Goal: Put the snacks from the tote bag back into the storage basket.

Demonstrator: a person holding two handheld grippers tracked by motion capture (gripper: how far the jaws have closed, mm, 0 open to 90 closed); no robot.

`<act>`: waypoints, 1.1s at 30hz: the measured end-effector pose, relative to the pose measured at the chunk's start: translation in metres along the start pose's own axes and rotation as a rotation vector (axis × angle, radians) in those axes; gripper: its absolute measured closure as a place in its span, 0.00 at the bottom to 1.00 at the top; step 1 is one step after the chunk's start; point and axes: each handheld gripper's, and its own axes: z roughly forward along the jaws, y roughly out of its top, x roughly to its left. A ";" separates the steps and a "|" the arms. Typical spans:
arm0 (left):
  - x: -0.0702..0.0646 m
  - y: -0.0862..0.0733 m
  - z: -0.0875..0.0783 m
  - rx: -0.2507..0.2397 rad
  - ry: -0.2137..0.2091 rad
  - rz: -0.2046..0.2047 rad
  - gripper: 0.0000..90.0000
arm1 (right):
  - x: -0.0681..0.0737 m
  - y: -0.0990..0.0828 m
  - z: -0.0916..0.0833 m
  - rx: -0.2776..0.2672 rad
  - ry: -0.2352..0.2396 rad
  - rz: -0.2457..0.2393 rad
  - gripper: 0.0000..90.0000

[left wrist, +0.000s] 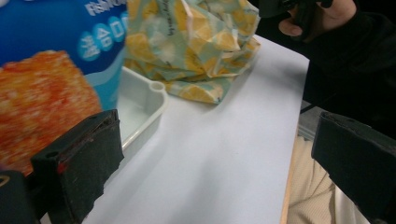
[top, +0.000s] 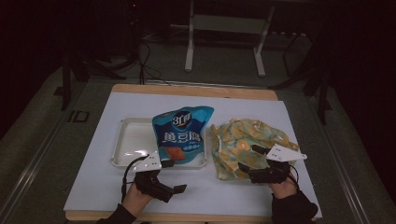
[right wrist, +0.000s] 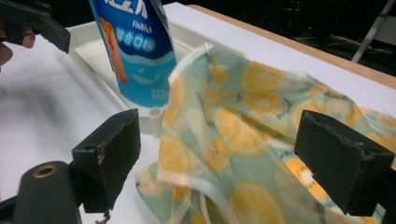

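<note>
Right hand-held gripper (right wrist: 224,163) released over lemon-print cloth bag (right wrist: 261,135), left hand-held gripper (left wrist: 210,163) released beside snack packet (top: 183,133); nothing grasped, bagging apparently unstarted.

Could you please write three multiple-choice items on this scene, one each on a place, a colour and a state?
1. Where does the snack bag stand?
A. in the white tray
B. on the floor
C. on top of the cloth bag

2. What colour is the fruit print on the cloth bag?
A. purple
B. orange-yellow
C. black

3. How is the right gripper?
A. shut on the snack bag
B. shut on the tray
C. open, jaws either side of the cloth bag

Answers:
1 A: the high view shows the snack bag upright inside the tray's right end.
2 B: orange slices on pale green show in the right gripper view.
3 C: its jaws stand wide apart there, with cloth between them.
</note>
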 end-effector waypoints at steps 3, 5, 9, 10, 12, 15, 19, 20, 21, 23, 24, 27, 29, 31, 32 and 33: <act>0.000 0.001 0.007 0.008 -0.011 0.005 0.03 | -0.002 -0.006 -0.006 -0.005 -0.017 0.008 0.16; -0.002 0.001 0.012 0.012 -0.009 0.020 0.03 | -0.002 -0.007 -0.007 -0.003 -0.022 0.006 0.16; -0.004 0.003 0.021 0.022 -0.028 0.040 0.03 | -0.002 -0.013 -0.013 0.002 -0.034 -0.001 0.16; -0.004 0.004 0.024 0.023 -0.034 0.043 0.03 | -0.003 -0.015 -0.014 0.001 -0.035 0.001 0.16; -0.006 0.005 0.029 0.025 -0.041 0.050 0.03 | -0.003 -0.019 -0.018 -0.003 -0.048 0.006 0.16; -0.007 0.005 0.033 0.029 -0.044 0.059 0.03 | -0.003 -0.023 -0.023 -0.011 -0.077 0.014 0.16; -0.008 0.004 0.037 0.045 -0.052 0.072 0.03 | -0.003 -0.029 -0.029 -0.028 -0.109 0.022 0.16; -0.008 0.004 0.038 0.048 -0.050 0.072 0.03 | -0.003 -0.029 -0.029 -0.028 -0.109 0.022 0.16; -0.008 0.002 0.039 0.053 -0.047 0.077 0.03 | -0.004 -0.031 -0.032 -0.031 -0.120 0.036 0.16; -0.009 0.002 0.039 0.054 -0.046 0.077 0.03 | -0.004 -0.033 -0.036 -0.042 -0.128 0.060 0.16; -0.009 0.002 0.039 0.052 -0.047 0.077 0.03 | -0.004 -0.034 -0.037 -0.042 -0.143 0.060 0.16; -0.009 0.000 0.038 0.048 -0.047 0.078 0.03 | -0.005 -0.039 -0.039 -0.040 -0.161 0.075 0.16; -0.009 0.000 0.038 0.046 -0.049 0.079 0.03 | -0.007 -0.042 -0.039 -0.032 -0.167 0.073 0.16; -0.010 -0.001 0.038 0.048 -0.055 0.083 0.03 | -0.007 -0.042 -0.040 -0.031 -0.169 0.074 0.16; -0.010 -0.002 0.038 0.049 -0.054 0.086 0.03 | -0.008 -0.042 -0.042 -0.042 -0.165 0.086 0.16; -0.011 -0.002 0.038 0.053 -0.053 0.091 0.03 | -0.009 -0.042 -0.043 -0.047 -0.172 0.082 0.16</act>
